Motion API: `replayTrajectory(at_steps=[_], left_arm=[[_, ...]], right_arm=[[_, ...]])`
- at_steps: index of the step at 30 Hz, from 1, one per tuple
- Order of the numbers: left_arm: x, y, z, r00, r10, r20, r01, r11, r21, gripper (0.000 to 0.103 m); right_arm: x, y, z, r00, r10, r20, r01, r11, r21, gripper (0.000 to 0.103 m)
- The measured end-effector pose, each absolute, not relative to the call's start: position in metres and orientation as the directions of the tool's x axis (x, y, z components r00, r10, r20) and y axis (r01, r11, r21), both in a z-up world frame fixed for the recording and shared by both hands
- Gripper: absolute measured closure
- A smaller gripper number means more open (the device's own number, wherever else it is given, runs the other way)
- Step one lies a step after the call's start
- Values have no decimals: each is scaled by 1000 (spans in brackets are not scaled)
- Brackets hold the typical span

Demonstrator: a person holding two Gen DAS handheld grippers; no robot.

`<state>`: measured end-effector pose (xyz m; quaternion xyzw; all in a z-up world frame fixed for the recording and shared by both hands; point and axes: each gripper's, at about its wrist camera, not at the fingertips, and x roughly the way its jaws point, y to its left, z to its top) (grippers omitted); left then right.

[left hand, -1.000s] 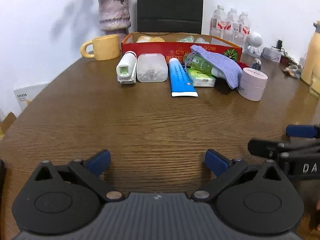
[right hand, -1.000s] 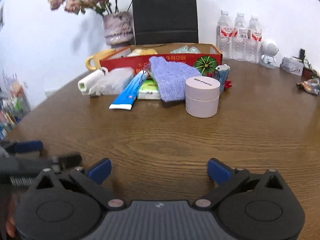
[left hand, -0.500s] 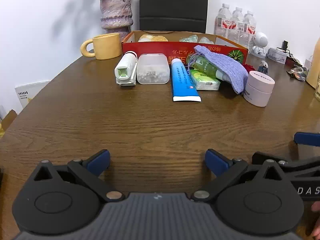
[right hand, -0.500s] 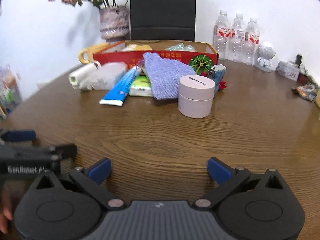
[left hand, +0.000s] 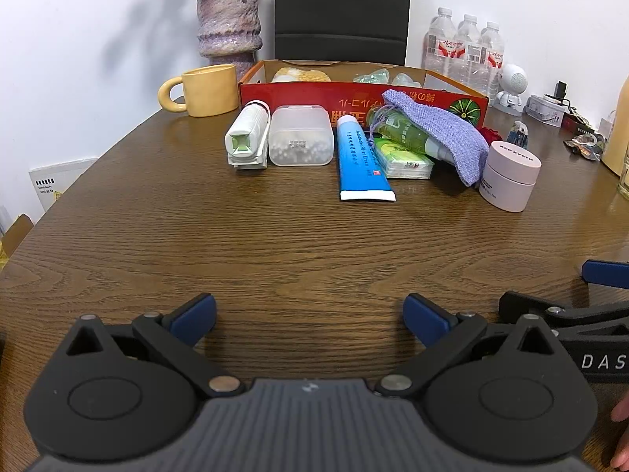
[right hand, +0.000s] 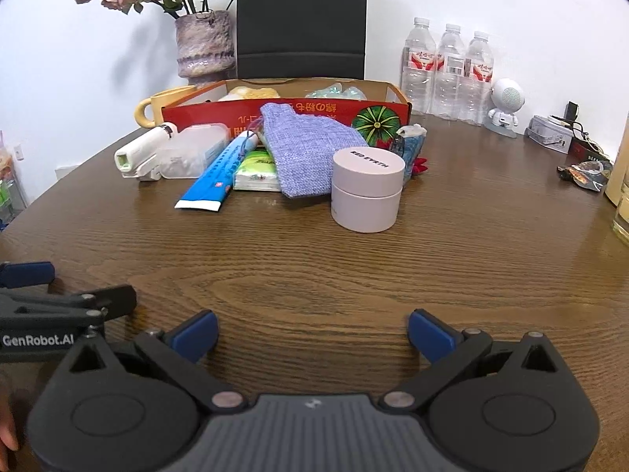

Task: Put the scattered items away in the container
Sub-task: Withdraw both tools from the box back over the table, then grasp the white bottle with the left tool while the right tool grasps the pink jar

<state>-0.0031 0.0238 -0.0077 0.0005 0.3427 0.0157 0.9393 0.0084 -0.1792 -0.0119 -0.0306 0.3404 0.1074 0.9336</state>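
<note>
A red cardboard box [left hand: 354, 96] [right hand: 220, 116] stands at the table's far side. In front of it lie a white dispenser [left hand: 245, 139] [right hand: 137, 153], a clear plastic case [left hand: 300, 141] [right hand: 188, 151], a blue tube [left hand: 359, 159] [right hand: 216, 179], a green tissue pack [left hand: 403, 157] [right hand: 255, 169], a green bottle [left hand: 405, 133], a purple pouch [left hand: 440, 129] [right hand: 306, 145] and a pink jar [left hand: 509, 175] [right hand: 367, 192]. My left gripper [left hand: 309, 316] and right gripper [right hand: 312, 332] are open and empty, low over the table's near part, well short of the items.
A yellow mug [left hand: 204, 90], a vase [left hand: 230, 19], a black bag [right hand: 300, 19], water bottles [right hand: 448, 70], a white robot figure [right hand: 505, 108] and small clutter [right hand: 585, 169] stand along the back and right. Bare wood lies between the grippers and the items.
Both grippers have moved slightly forward toward the items and tilted up a little. Both stayed open and empty.
</note>
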Motion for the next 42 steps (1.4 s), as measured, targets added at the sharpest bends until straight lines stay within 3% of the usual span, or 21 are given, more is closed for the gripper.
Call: replayTrajectory(at_steps=[15, 19, 21, 23, 24, 26, 29, 30, 32, 33, 34, 42], left_arm=[[4, 25, -7, 769, 35, -638, -30, 999, 19, 0], [21, 35, 6, 845, 33, -533, 15, 996, 85, 0], [40, 46, 16, 886, 83, -456, -42, 994, 98, 0], [74, 59, 16, 881, 85, -466, -53, 995, 81, 0], [90, 66, 16, 878, 87, -471, -59, 996, 73, 0], [118, 73, 13, 856, 143, -497, -107, 989, 101, 0], [137, 82, 11, 861, 104, -498, -72, 994, 82, 2], [141, 85, 9, 860, 76, -504, -52, 997, 63, 9], [145, 91, 5, 845, 42, -533, -36, 999, 21, 36], [146, 93, 2, 827, 33, -561, -40, 999, 0, 65], [147, 95, -2, 808, 24, -588, -45, 999, -21, 72], [99, 100, 1, 788, -2, -616, -57, 995, -76, 71]], right_arm=[[8, -176, -11, 748, 170, -641, -211, 977, 12, 0], [24, -173, -8, 740, 224, -634, -318, 948, -35, 2], [37, -176, -3, 798, 167, -579, -264, 961, -86, 2], [54, -179, 1, 835, 125, -536, -216, 970, -109, 3], [65, -180, 2, 844, 114, -524, -198, 974, -108, 8], [90, -184, 0, 820, 113, -562, -185, 980, -74, 36], [107, -188, -2, 800, 129, -586, -184, 982, -35, 43], [110, -189, -2, 798, 137, -588, -187, 982, -25, 45], [115, -191, -3, 792, 153, -591, -192, 981, -4, 49], [118, -192, -4, 789, 161, -593, -195, 981, 7, 49], [120, -193, -5, 786, 169, -595, -197, 980, 18, 49], [106, -202, -6, 773, 212, -598, -223, 973, 56, 49]])
